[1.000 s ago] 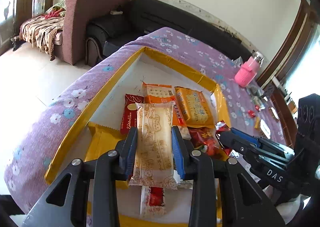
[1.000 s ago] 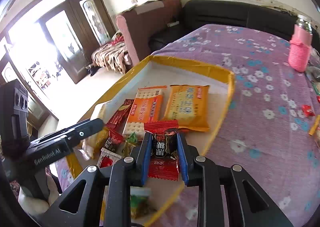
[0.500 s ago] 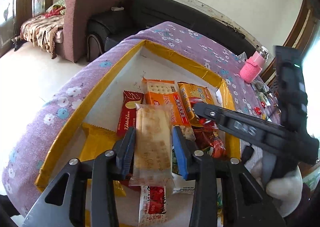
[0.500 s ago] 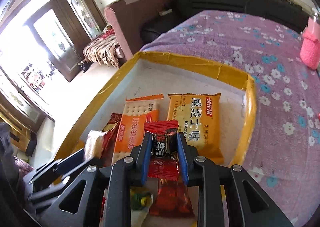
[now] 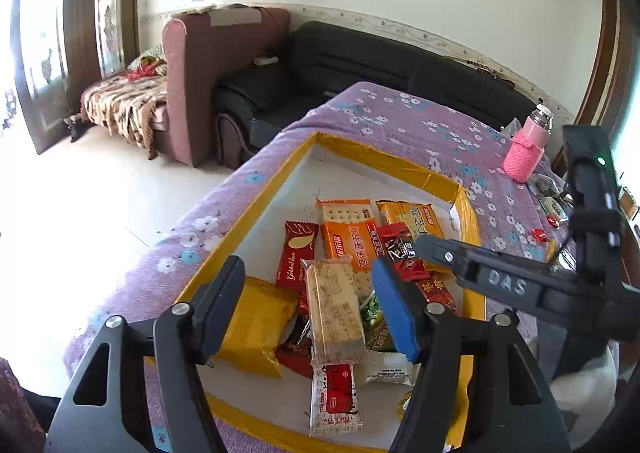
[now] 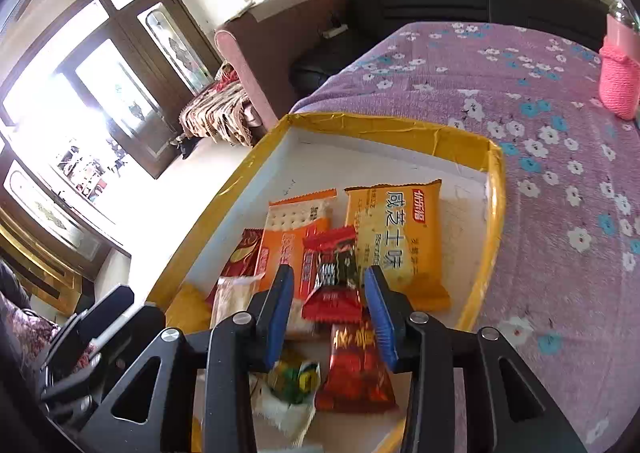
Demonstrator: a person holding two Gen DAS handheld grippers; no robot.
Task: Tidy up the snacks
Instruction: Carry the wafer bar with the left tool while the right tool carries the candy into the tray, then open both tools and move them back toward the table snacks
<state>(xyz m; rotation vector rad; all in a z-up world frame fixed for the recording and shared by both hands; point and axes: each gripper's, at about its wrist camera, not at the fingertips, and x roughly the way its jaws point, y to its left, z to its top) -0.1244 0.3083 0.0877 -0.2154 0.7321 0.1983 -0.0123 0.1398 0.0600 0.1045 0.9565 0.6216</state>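
While a purple cloth with white and blue flowers (image 5: pixel 404 125) covers the table, a shallow white tray with a yellow taped rim (image 5: pixel 384 165) sits on it and holds the snacks. Beyond the table stand a black leather sofa (image 5: pixel 400 61) and a maroon armchair (image 5: pixel 208 65). A pink bottle in a knitted sleeve (image 5: pixel 526 149) stands on the cloth, well apart from the tray.

Inside the tray, an orange cracker packet (image 6: pixel 296 229) lies beside a yellow biscuit packet (image 6: pixel 394 237), with a dark red wafer packet (image 5: pixel 296 249) to their left.

Over the tray, the left gripper (image 5: pixel 310 305) has its jaws opening; a pale long biscuit bar in a clear wrapper (image 5: pixel 334 305) lies between them on the heap, with neither pad touching it. The right gripper (image 6: pixel 328 299) also has its jaws opening, and a red and black candy wrapper (image 6: pixel 334 273) lies between them with a gap on each side, resting across the orange and yellow packets. Just below it lie a red packet with gold lettering (image 6: pixel 354 369) and a small green candy (image 6: pixel 294 377).
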